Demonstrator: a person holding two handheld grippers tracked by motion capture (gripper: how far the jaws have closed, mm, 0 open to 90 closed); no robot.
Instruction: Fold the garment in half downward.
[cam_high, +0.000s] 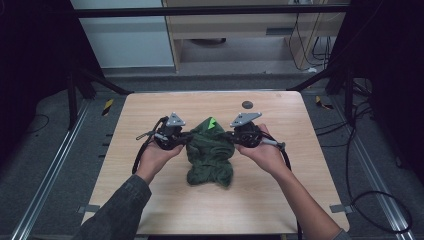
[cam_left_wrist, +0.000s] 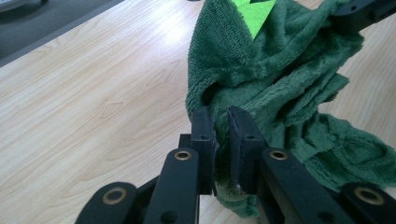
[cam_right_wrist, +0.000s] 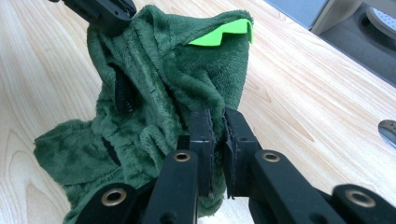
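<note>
High view: a green fleece garment lies mid-table, stretched between the left gripper and right gripper, its length trailing toward the near edge. Left gripper view: jaws clamp its fleece edge. Right gripper view: jaws pinch the opposite edge, equally close.

Dim and low in contrast from above: table evenly lit from overhead, corners and both side edges sinking into near black. Soft, short shadows under the green cloth and the hands. Slightly soft overall, with coarse detail and mild bowing of straight lines toward the edges. Brighter and sharper in both gripper views: pale glare on the wood at upper centre of the left gripper view, fleece pile crisp at mid-frame, black jaws at the bottom somewhat soft, far corners blurred.
</note>
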